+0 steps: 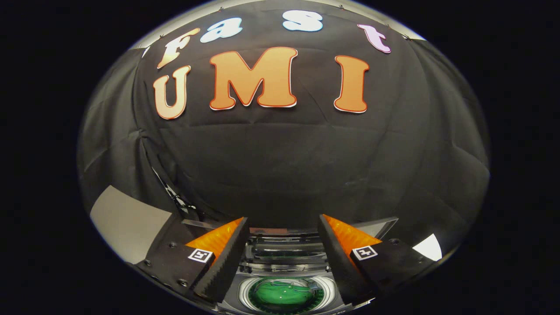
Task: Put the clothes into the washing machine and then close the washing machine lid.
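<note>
No legible words, brands or numbers anywhere on the washing machine. Small square black-and-white coded tag stuck on top of one finger, a matching second tag on top of the other. Block patterns only, no letters or digits to make out. Gripper with fingers spread wide, clasping nothing, machine's top visible between them.

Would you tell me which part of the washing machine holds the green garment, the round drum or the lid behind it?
The round drum, between the open jaws, holds the green garment; the lid beyond is bare.
</note>
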{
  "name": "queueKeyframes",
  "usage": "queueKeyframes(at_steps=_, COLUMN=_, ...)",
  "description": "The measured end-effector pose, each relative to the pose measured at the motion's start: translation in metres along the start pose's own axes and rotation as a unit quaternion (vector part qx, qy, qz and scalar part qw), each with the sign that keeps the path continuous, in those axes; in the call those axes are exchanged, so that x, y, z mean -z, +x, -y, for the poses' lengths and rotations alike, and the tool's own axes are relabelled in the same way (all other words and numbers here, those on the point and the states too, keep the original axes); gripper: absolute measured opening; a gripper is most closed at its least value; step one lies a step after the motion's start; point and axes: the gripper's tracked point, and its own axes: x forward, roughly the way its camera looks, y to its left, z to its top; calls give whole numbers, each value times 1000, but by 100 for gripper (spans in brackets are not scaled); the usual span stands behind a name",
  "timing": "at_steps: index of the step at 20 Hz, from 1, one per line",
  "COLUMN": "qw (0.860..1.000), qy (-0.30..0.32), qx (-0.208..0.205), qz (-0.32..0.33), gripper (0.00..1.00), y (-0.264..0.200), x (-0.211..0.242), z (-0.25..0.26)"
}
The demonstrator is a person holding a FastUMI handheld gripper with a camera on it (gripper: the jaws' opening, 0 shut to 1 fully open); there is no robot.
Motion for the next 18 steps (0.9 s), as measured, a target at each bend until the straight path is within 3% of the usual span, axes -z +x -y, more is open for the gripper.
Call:
queueKeyframes(at_steps=8, qw=1000, qy=-9, qx=5, qz=-17, gripper=100, y=47, x=8, z=-2)
queueKeyframes(at_steps=18, qw=1000, qy=22, qx=-13, qz=-19, gripper=97, y=51, x=13, z=-10)
